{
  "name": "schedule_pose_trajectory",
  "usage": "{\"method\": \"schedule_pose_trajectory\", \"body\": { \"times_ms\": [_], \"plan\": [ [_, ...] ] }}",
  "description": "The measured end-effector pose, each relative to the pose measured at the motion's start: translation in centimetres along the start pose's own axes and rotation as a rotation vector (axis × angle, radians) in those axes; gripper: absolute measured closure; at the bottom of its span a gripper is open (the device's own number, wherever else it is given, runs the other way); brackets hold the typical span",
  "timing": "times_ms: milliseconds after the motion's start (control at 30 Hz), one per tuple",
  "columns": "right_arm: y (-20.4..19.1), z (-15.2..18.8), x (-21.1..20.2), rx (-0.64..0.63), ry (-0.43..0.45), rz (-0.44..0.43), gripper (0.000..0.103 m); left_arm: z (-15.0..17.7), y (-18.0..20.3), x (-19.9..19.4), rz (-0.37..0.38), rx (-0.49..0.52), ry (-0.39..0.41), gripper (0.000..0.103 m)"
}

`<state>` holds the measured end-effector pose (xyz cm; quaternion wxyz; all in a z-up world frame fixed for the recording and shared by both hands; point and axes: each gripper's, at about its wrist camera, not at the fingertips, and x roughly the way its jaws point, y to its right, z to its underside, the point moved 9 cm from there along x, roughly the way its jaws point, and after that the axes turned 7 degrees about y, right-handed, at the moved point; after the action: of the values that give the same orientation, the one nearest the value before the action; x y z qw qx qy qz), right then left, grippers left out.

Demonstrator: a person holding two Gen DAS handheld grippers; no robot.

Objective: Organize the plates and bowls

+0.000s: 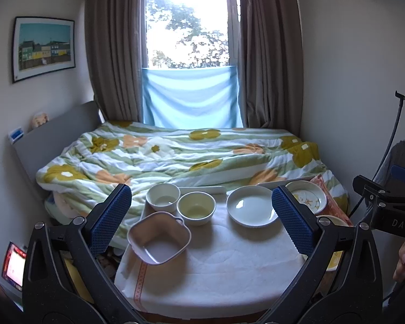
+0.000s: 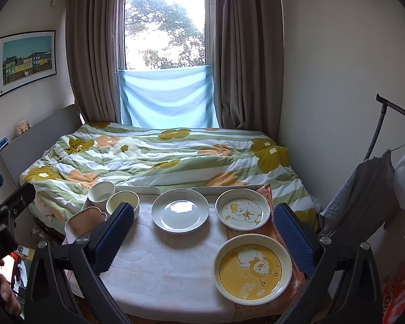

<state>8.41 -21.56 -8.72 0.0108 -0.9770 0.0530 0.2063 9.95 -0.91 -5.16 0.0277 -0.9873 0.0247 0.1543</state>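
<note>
On the white-clothed table [image 2: 159, 270]: pink square dish [image 1: 159, 239], white cup-bowl [image 1: 162, 197] and cream bowl [image 1: 196, 207] at left; plain white plate [image 2: 180, 214] centre; duck plate [image 2: 242, 212] and yellow plate [image 2: 252, 268] at right. Left gripper [image 1: 201, 220] and right gripper [image 2: 202, 237]: both spread wide, holding nothing, above the table.

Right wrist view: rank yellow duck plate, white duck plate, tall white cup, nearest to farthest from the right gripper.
From the right gripper:
1. Yellow duck plate, near right, on the table.
2. White duck plate, behind it, right.
3. Tall white cup, far left corner.
</note>
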Motion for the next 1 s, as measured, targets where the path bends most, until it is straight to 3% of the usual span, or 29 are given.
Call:
{"method": "schedule_pose_trajectory", "body": {
  "times_ms": [267, 400, 767, 933, 1000],
  "plan": [
    [1.4, 1.2, 1.4, 0.042, -0.060, 0.033, 0.000, 0.7, 2.3, 2.9, 0.084, 0.057, -0.052, 0.000],
    [4.2, 4.0, 2.8, 0.082, -0.121, 0.074, 0.000, 2.9, 5.8, 5.9, 0.196, 0.050, -0.121, 0.000],
    [15.3, 16.3, 8.5, 0.313, -0.373, 0.030, 0.000, 15.7, 19.5, 15.5, 0.379, 0.040, -0.508, 0.000],
    [17.9, 20.5, 11.0, 0.387, -0.454, -0.020, 0.009, 21.0, 23.7, 18.0, 0.401, 0.058, -0.626, 0.000],
    [18.6, 21.7, 11.8, 0.409, -0.476, -0.040, 0.019, 22.9, 25.0, 18.8, 0.407, 0.070, -0.668, 0.000]
  ]
}}
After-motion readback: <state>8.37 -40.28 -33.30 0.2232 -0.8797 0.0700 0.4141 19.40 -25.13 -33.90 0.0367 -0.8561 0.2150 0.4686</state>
